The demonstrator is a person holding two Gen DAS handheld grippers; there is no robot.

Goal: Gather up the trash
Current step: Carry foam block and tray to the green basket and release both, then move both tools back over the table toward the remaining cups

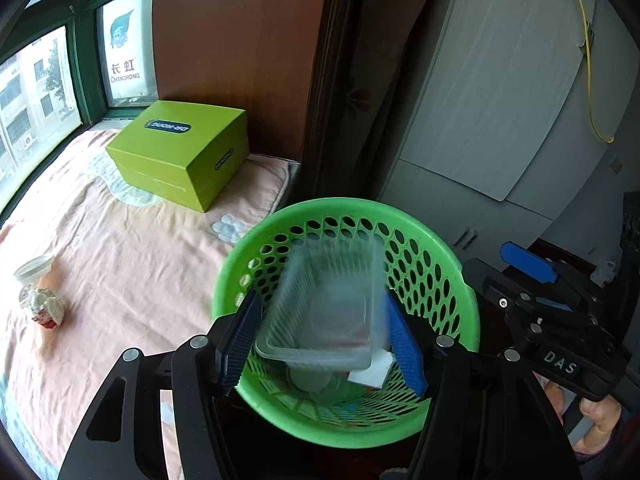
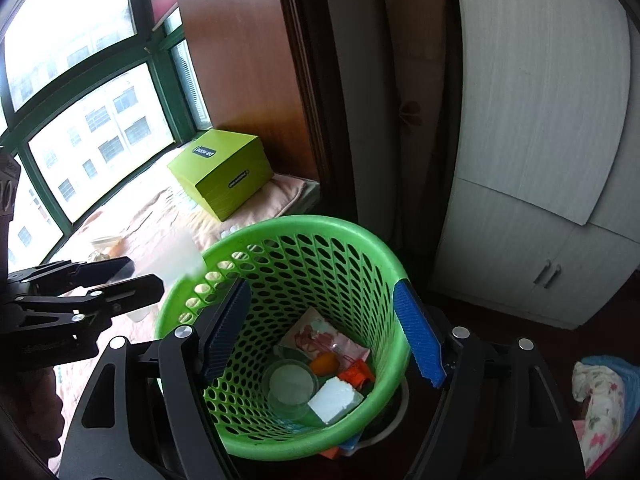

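- Clear plastic tray (image 1: 324,312), blurred, sits between the left tongs (image 1: 324,344) over the green basket (image 1: 452,264); pads look slack on it, likely a drop.
- Right tongs (image 2: 324,336) gape, empty, over the basket.
- Wrapper (image 1: 46,306) and cup (image 1: 32,268) remain on the bed (image 1: 120,248).

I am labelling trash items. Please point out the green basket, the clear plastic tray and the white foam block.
green basket (image 2: 304,226): right wrist view, far rim.
clear plastic tray (image 1: 320,354): left wrist view, near rim.
white foam block (image 2: 335,399): right wrist view, top face.
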